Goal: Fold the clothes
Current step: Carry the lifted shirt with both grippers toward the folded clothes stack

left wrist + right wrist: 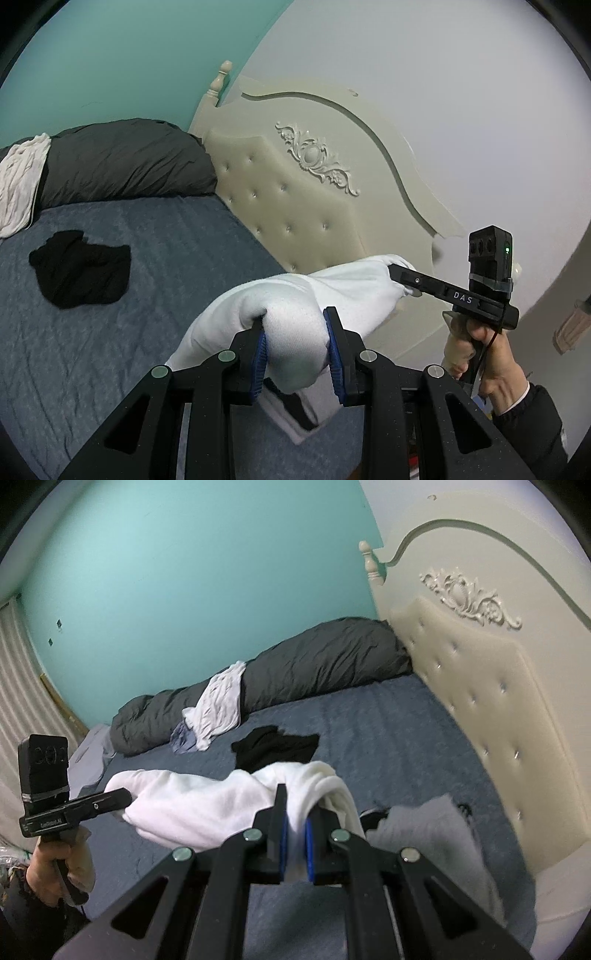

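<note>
1. The left gripper (297, 354) clamps a thick bunched fold of the soft white fleece garment (295, 295) between its blue ribbed pads (258, 354), held above the blue quilted bed cover (110, 332).
2. The right gripper (294, 834), jaws narrow, pinches a thin layer of the same garment, which spans between both grippers.
3. A crumpled black garment (275, 747) lies on the bed beyond, near the cream tufted headboard (480, 701).
</note>
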`<state>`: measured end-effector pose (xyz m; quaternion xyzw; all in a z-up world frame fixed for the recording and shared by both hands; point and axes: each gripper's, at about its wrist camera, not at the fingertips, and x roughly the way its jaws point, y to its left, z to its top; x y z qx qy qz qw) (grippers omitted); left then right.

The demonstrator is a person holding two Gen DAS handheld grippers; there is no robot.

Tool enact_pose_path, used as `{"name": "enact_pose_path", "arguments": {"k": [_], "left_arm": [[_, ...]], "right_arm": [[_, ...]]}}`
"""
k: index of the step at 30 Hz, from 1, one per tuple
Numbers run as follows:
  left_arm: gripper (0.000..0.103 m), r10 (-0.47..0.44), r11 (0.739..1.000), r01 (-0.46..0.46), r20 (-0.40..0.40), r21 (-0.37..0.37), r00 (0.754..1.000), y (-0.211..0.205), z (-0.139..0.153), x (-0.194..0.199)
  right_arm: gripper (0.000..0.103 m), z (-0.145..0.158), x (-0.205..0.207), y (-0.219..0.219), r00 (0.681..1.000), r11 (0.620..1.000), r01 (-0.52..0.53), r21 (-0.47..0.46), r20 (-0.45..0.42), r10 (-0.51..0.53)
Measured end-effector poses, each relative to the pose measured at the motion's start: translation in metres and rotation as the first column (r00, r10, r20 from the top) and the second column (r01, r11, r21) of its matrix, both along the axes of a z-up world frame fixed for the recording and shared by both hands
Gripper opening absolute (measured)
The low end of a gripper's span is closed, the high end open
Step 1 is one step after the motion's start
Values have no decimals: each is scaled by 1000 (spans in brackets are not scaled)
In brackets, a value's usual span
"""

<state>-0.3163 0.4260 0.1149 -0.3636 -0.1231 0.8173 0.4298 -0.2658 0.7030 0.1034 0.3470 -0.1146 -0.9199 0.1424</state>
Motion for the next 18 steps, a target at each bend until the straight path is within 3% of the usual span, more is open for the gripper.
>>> {"name": "enact_pose_path", "arguments": {"k": [10, 18], "left_arm": [[31, -4, 1000, 3, -49, -25, 999, 77, 14, -69], [31, -30, 999, 28, -64, -28, 997, 146, -5, -98]], "right_arm": [[7, 19, -67, 55, 996, 997, 63, 39, -70, -61], [7, 13, -98, 110, 982, 984, 161, 76, -111, -152]]}}
